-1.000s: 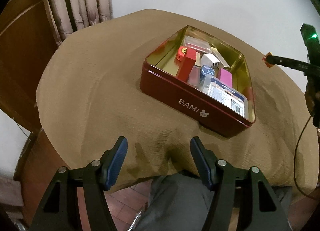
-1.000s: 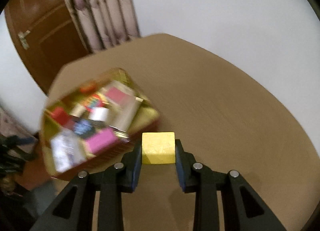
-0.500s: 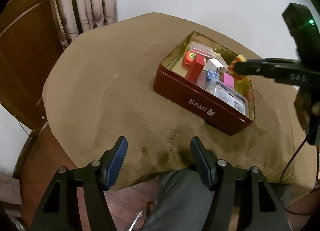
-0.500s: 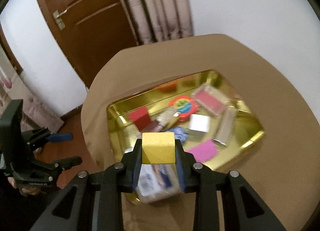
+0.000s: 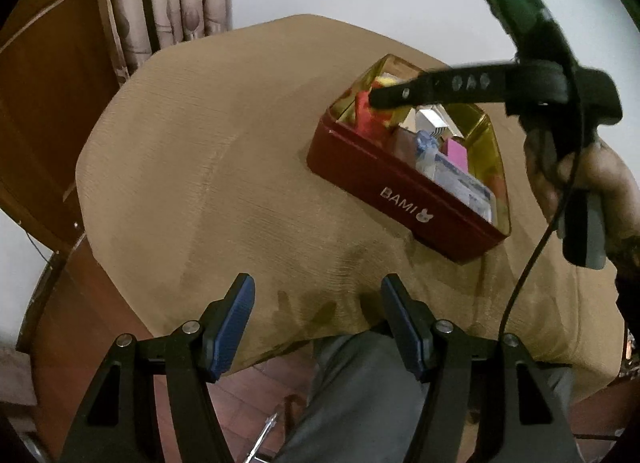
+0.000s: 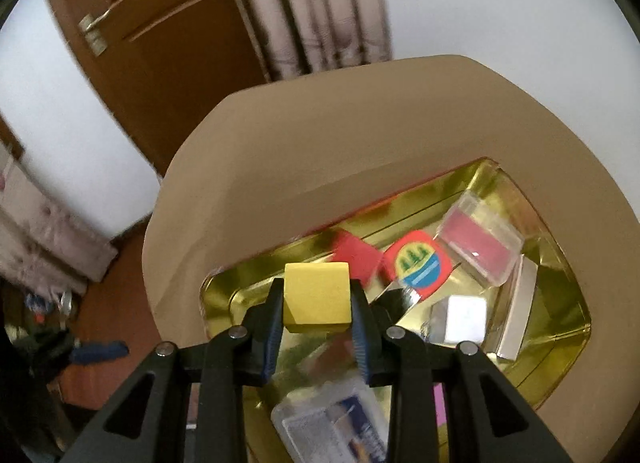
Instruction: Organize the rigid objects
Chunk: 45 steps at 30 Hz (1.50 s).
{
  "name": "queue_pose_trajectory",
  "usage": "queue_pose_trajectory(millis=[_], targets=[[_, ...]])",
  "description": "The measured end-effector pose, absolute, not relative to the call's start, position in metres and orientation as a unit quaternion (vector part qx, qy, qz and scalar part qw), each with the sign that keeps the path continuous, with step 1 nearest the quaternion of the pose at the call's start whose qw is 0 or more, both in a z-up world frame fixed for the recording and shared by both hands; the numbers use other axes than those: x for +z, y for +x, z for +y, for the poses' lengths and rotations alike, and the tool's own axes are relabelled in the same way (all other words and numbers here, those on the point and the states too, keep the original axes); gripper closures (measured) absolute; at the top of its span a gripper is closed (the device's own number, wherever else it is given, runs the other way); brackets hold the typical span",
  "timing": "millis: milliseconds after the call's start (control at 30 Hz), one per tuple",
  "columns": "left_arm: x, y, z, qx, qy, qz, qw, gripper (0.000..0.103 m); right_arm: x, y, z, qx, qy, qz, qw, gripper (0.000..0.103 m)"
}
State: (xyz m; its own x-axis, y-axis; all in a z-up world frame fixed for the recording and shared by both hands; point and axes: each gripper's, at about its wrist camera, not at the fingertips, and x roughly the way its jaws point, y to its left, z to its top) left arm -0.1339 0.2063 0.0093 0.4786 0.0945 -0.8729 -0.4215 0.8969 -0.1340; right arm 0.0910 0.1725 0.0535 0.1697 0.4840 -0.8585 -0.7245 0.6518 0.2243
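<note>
Yellow wooden cube (image 6: 316, 297) sits pinched in the right gripper (image 6: 317, 329) above the gold-lined red tin (image 6: 560, 359); left gripper (image 5: 316, 325) spread, empty

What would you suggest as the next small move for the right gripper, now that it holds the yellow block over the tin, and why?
Probably lower it a little and open the jaws. The right gripper is shut on the yellow block above a bare gold patch of the tin, left of the red block.
</note>
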Motion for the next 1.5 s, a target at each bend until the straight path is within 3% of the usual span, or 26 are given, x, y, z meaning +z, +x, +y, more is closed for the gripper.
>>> queue_pose_trajectory(millis=[467, 533, 633, 1000, 1067, 1200, 1500], targets=[[0.006, -0.133, 0.209, 0.151, -0.173, 0.49, 0.841, 0.041, 0.037, 0.078, 0.181, 0.422, -0.115, 0.54, 0.719, 0.072], [0.007, -0.134, 0.208, 0.153, -0.173, 0.487, 0.843, 0.041, 0.038, 0.077, 0.183, 0.409, -0.122, 0.541, 0.725, 0.064], [0.008, -0.135, 0.207, 0.156, -0.168, 0.485, 0.844, 0.041, 0.042, 0.075, 0.183, 0.408, -0.131, 0.529, 0.733, 0.064], [0.021, -0.135, 0.194, 0.17, -0.128, 0.462, 0.861, 0.041, 0.093, -0.004, 0.091, 0.276, -0.103, 0.358, 0.886, 0.064], [0.026, -0.133, 0.196, 0.173, -0.122, 0.448, 0.869, 0.041, 0.091, -0.031, 0.071, 0.211, -0.099, 0.322, 0.917, 0.061], [0.039, -0.123, 0.195, 0.167, -0.11, 0.416, 0.887, 0.041, 0.083, -0.061, 0.045, 0.15, -0.06, 0.282, 0.946, 0.041], [0.066, -0.111, 0.169, 0.179, -0.033, 0.35, 0.919, 0.041, 0.084, -0.083, 0.051, 0.112, -0.06, 0.26, 0.957, 0.04]])
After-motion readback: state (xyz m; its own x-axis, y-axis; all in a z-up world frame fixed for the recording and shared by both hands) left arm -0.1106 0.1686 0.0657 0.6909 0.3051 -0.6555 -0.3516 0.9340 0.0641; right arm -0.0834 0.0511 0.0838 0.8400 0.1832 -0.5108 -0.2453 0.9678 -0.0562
